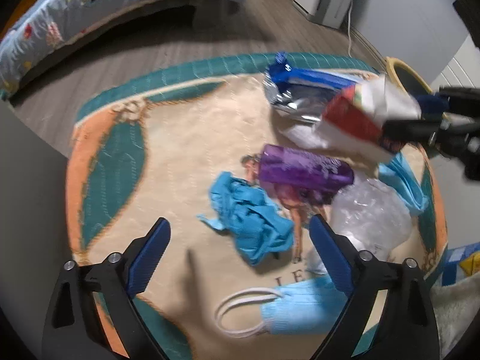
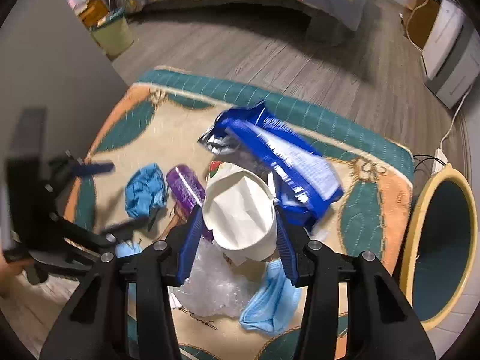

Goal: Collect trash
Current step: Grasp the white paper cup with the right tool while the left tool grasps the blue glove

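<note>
right hand-held gripper [image 2: 238, 231] clamps paper cup [image 2: 240, 207], raised over rug [image 2: 300, 105]; left hand-held gripper [image 1: 240, 255] spread wide, empty; bin [image 2: 438, 240] cut off at 3 o'clock.

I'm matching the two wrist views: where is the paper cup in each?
Left wrist: the paper cup is upper right, held on its side in the right gripper.
Right wrist: the paper cup is at centre, mouth toward the camera, between the jaws.
Shared landmark: the purple wrapper on the rug beside it.
</note>
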Available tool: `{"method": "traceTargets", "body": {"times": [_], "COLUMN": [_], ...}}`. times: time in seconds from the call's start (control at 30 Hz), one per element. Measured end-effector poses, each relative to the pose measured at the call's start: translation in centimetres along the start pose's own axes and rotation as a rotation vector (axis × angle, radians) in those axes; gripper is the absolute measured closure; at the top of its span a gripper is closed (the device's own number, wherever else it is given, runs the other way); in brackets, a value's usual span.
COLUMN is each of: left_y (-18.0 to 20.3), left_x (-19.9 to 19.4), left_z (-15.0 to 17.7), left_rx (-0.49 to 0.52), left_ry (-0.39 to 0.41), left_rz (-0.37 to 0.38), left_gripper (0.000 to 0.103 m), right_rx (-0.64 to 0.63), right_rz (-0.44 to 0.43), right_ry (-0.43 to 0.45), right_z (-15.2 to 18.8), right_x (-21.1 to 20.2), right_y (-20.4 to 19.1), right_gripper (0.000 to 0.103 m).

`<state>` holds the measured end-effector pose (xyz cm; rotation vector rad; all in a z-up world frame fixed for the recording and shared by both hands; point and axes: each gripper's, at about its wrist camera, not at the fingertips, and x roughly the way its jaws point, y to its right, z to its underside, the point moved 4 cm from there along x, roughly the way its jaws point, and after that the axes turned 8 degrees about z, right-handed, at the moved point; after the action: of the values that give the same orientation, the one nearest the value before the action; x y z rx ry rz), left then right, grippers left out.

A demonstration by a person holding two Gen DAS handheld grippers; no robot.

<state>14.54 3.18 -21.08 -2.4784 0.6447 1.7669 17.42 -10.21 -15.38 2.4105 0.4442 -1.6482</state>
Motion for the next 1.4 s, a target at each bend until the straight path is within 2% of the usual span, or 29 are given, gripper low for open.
{"method": "traceTargets", "body": {"times": [0.1, 0.13, 0.23, 0.3, 0.4, 0.63, 0.83, 0.97, 1.17, 1.4], "left_y": [0.3, 0.3, 0.4, 0.4, 0.7, 1.3, 2.5, 3.4, 5.0, 6.8], "left_x": [0.8, 0.9, 1.3, 1.4, 1.3, -1.0, -4.7, -7.0, -8.8, -9.3], "left_z": [0.3, 0.3, 0.4, 0.5, 0.2, -1.1, -2.5, -3.5, -4.5, -4.7], "left_rx": [0.014, 0.018, 0.018, 0.013, 0.017, 0.028, 0.081, 0.095, 0.101, 0.131], "left_ry": [-0.033, -0.037, -0.057, -0.064, -0.060, 0.023, 0.151, 0.226, 0.287, 0.308], "left_rz": [-0.007, -0.011, -0.010, -0.006, 0.003, -0.007, -0.042, -0.034, -0.002, 0.016], "left_gripper": [0.030, 0.032, 0.047, 0.066, 0.071, 0.074, 0.074, 0.074, 0.074, 0.074], "right_rx": [0.036, 0.045, 0.055, 0.047, 0.050, 0.087, 0.126, 0.147, 0.183, 0.251], "right_rz": [-0.013, -0.019, -0.030, -0.029, -0.037, -0.061, -0.060, -0.045, -0.017, 0.010], "right_ry": [0.021, 0.024, 0.027, 0.026, 0.027, 0.072, 0.118, 0.138, 0.156, 0.187], "right_z": [-0.3, -0.3, -0.3, -0.3, -0.1, -0.3, -0.2, 0.0, 0.8, 1.8], "right_x": [-1.0, -1.2, -1.5, -1.6, -2.0, -4.2, -6.7, -8.2, -9.8, -11.2], "right_y": [1.0, 1.2, 1.5, 1.4, 1.6, 2.3, 3.0, 3.8, 5.4, 7.7], "right_gripper": [0.056, 0.056, 0.056, 0.056, 0.056, 0.056, 0.056, 0.056, 0.056, 0.056]}}
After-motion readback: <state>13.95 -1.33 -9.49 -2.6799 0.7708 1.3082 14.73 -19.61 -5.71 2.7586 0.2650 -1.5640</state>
